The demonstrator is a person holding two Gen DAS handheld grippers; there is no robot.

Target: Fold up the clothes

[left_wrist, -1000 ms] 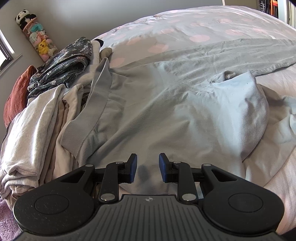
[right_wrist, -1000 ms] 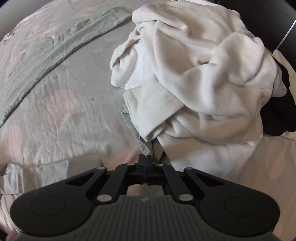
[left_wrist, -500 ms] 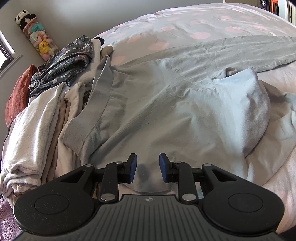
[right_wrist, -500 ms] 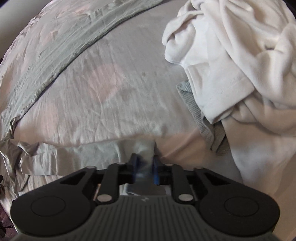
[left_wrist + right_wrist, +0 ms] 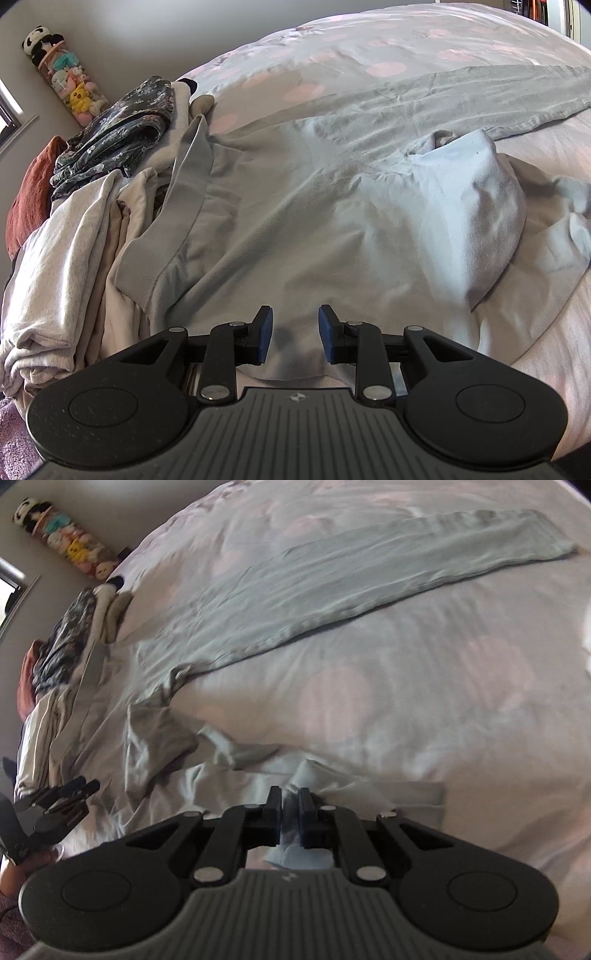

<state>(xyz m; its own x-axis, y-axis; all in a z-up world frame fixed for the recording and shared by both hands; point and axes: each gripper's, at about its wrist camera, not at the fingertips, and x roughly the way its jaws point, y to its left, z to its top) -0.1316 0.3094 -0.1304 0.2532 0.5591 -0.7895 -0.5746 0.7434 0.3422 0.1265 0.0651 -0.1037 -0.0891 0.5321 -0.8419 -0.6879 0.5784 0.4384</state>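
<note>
Since the earlier frames my right-hand view has swung well to the left: the heap of white laundry that filled it is gone from sight, and I now see the long sleeve point(image 5: 388, 572) of the grey-green top point(image 5: 295, 206) stretched flat across the bedspread point(image 5: 443, 701). My right gripper point(image 5: 289, 814), fully closed on nothing a second ago, is now nearly shut with pale cloth bunched between its fingers — it looks like a fold of the top's near sleeve or edge, though motion blur keeps me from saying exactly which part. My left gripper point(image 5: 295, 338) has hardly shifted; its jaws stand apart with nothing between the blue pads point(image 5: 266, 334), hovering just over the lower body of the top.

From the left wrist I see the top spread across the bed, its ribbed hem point(image 5: 173, 206) running along the left side and lapping against a stack of pale folded clothes point(image 5: 62, 266). A dark floral garment point(image 5: 118, 144) sits on that stack farther back, with a rust-red cloth point(image 5: 29, 199) beside it. A light blue part of the top point(image 5: 461, 206) lies folded over on the right side. Against the far wall stands a tube of soft toys point(image 5: 66, 77). In the right wrist view the left gripper appears at the lower left edge — low over the fabric.
</note>
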